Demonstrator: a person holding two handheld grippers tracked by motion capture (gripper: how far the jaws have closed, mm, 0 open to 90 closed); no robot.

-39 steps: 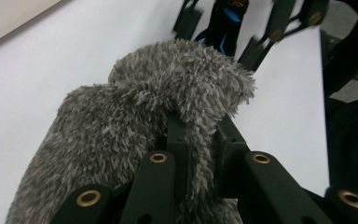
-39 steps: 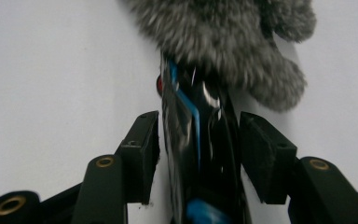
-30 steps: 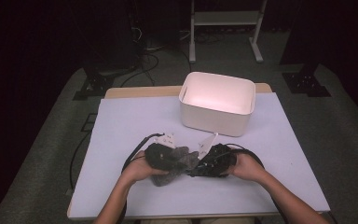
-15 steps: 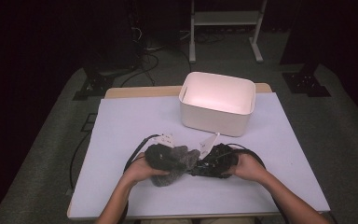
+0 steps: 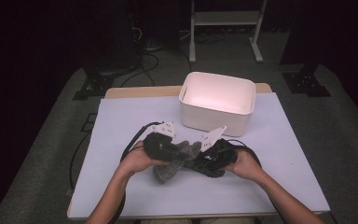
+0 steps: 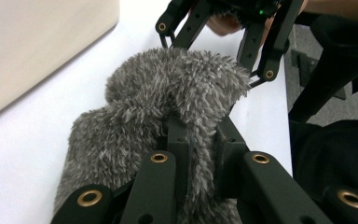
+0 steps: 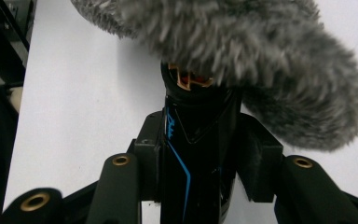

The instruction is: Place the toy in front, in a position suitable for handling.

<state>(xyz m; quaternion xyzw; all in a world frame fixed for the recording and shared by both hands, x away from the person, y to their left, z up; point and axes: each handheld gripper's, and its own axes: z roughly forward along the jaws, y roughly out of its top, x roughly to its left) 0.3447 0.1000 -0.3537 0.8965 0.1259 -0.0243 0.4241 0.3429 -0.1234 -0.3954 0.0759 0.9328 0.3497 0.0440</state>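
Observation:
A grey fuzzy cover (image 5: 175, 163) hangs just above the pale table mat (image 5: 121, 121) between the person's two hands. My left gripper (image 5: 179, 151) is shut on it; in the left gripper view the jaws (image 6: 200, 135) pinch a fold of the fuzzy cover (image 6: 168, 93). My right gripper (image 5: 199, 161) faces it from the right and is shut on a black stick-like object with thin blue lines (image 7: 196, 121). The far end of that object goes into the fuzzy cover (image 7: 242, 42) and is hidden there. The right gripper (image 6: 214, 46) stands just behind the cover.
A white rectangular bin (image 5: 216, 100) with nothing visible inside stands at the back of the mat, right of centre. Black cables (image 5: 133, 142) trail from the grippers over the mat. Dark floor and a metal stand (image 5: 223, 18) lie beyond the table.
The left gripper has risen slightly with the fuzzy cover in it. The right hand has stayed in place.

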